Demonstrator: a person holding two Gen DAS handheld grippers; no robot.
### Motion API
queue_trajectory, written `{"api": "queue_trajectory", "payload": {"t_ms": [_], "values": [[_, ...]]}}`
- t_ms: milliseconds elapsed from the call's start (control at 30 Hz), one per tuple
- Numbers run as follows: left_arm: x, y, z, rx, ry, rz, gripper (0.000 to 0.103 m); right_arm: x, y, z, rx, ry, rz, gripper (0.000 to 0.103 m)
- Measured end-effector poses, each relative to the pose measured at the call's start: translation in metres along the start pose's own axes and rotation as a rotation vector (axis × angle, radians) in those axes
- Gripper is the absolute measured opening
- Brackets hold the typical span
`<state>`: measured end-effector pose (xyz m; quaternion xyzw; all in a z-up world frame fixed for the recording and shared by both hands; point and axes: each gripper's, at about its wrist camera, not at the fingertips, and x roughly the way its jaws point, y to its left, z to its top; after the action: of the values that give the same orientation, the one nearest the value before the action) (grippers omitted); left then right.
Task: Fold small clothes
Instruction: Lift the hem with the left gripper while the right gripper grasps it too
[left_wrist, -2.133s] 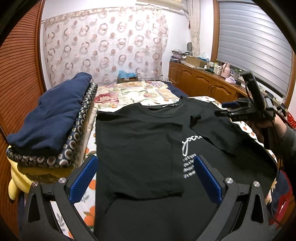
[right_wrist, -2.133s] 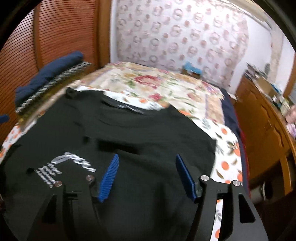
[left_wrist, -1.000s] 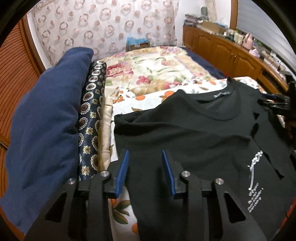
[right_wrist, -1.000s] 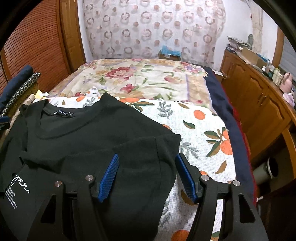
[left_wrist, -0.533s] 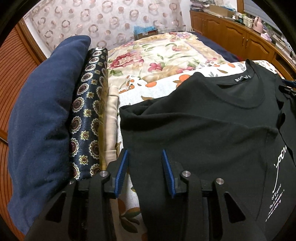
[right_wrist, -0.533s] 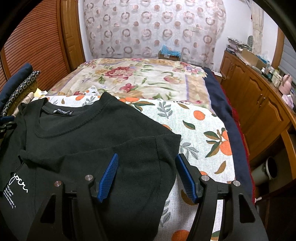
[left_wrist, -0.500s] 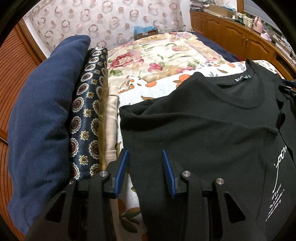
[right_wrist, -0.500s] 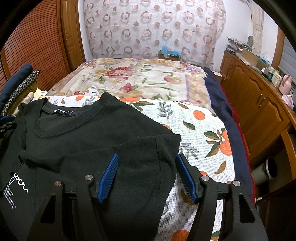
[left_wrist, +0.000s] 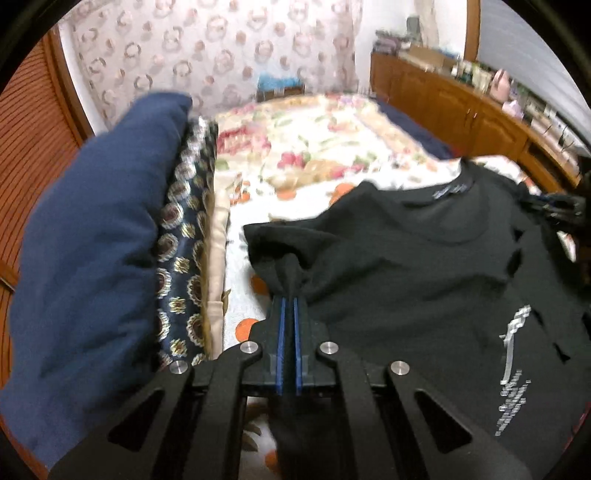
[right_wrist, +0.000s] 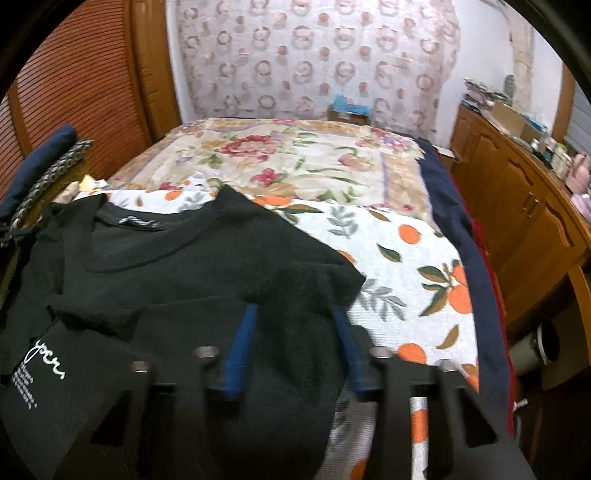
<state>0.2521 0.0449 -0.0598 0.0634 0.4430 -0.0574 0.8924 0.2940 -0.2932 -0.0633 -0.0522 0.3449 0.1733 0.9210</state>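
Note:
A black T-shirt with white lettering lies spread on the bed, collar toward the far end. My left gripper is shut on the shirt's left sleeve edge, and the cloth bunches up into a ridge between its blue pads. In the right wrist view the same T-shirt fills the lower left. My right gripper sits over the right sleeve. Its jaws are closing and look blurred, with flat sleeve cloth between pads that still stand apart.
A stack of folded textiles sits at the left: a navy cloth over patterned fabric. The bed carries an orange-print sheet and a floral spread. Wooden cabinets line the right; slatted wooden doors stand at the left.
The left jaws have shut on the sleeve edge and the cloth now puckers up between them. The right jaws have narrowed over the other sleeve.

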Motion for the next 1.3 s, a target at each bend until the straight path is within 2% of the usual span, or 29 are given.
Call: {"api": "queue_trajectory", "payload": {"t_ms": [67,167,233,433,633,800,1100,1200,1300], "values": [[-0.012,-0.003,-0.002,0.000,-0.033,-0.015,0.005,0.000,0.002,0.000,-0.007,-0.001,0.036,0.010],[-0.030,-0.007,-0.004,-0.011,-0.079,-0.061,0.004,-0.008,0.005,0.001,-0.024,-0.027,0.019,0.008],[-0.047,-0.011,-0.009,-0.007,-0.119,-0.085,0.004,-0.028,0.008,0.003,-0.019,-0.090,0.054,0.008],[-0.098,-0.023,-0.030,0.001,-0.233,-0.147,0.004,-0.096,0.026,-0.002,-0.061,-0.232,0.068,0.008],[-0.136,-0.025,-0.068,-0.010,-0.288,-0.190,0.004,-0.157,0.046,-0.039,-0.086,-0.310,0.099,0.008],[-0.164,-0.020,-0.108,-0.033,-0.328,-0.190,0.004,-0.203,0.052,-0.085,-0.090,-0.351,0.116,0.008],[-0.205,-0.002,-0.176,-0.077,-0.339,-0.189,0.004,-0.276,0.050,-0.164,-0.065,-0.326,0.113,0.008],[-0.208,-0.001,-0.189,-0.088,-0.315,-0.191,0.004,-0.309,0.055,-0.188,-0.061,-0.302,0.120,0.008],[-0.200,-0.001,-0.200,-0.084,-0.277,-0.194,0.005,-0.318,0.059,-0.203,-0.073,-0.250,0.104,0.008]]}}
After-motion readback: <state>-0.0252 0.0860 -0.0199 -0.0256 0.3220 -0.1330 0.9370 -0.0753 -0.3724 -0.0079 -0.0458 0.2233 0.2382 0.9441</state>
